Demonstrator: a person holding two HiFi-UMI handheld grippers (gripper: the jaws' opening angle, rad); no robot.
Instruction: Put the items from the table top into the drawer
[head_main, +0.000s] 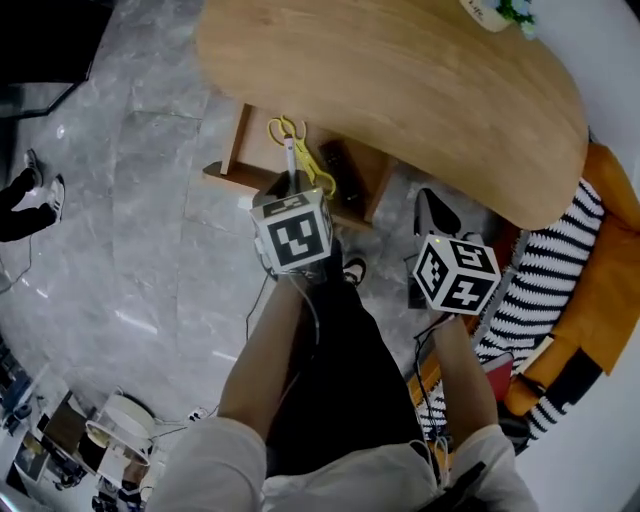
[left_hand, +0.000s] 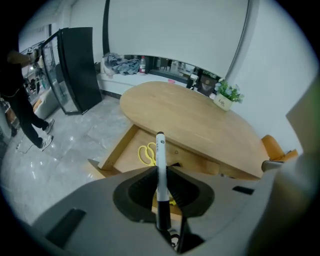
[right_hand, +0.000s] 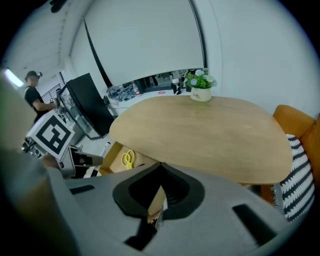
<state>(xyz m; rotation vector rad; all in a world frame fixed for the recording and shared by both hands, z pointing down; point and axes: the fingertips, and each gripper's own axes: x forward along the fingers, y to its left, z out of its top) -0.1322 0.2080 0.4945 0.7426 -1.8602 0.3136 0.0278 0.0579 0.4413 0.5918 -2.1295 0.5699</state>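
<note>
Left gripper (left_hand: 160, 169) first: its jaws are nearly closed and clamped on a marker (left_hand: 160, 150). It is a white barrel with dark ends, standing up straight between the pads and poking well beyond the fingertips. The gripper is tipped steeply downward, with its marker cube on top.

From above, the pen's tip lines up with the open drawer (head_main: 243, 128), a shallow wooden tray pulled out from under the table's near edge. A pair of yellow scissors (head_main: 290, 131) lies flat in the drawer, just beside where the pen tip shows. Something dark sits further right in the drawer, and I can't make out what it is.

Over to the right gripper (right_hand: 161, 166): the jaw tips meet and nothing is held between them. It hangs to the right of the left one, well apart, near the table's near-right end.

The oval wooden table (head_main: 420, 95) has a bare top apart from a small potted plant (right_hand: 200, 86) at its far edge. To the right of the table is an orange chair (head_main: 610, 250) with a black-and-white striped cushion (head_main: 555, 270) on it. Far off to the left, a person (left_hand: 20, 100) stands on the grey marble floor (head_main: 150, 220).
</note>
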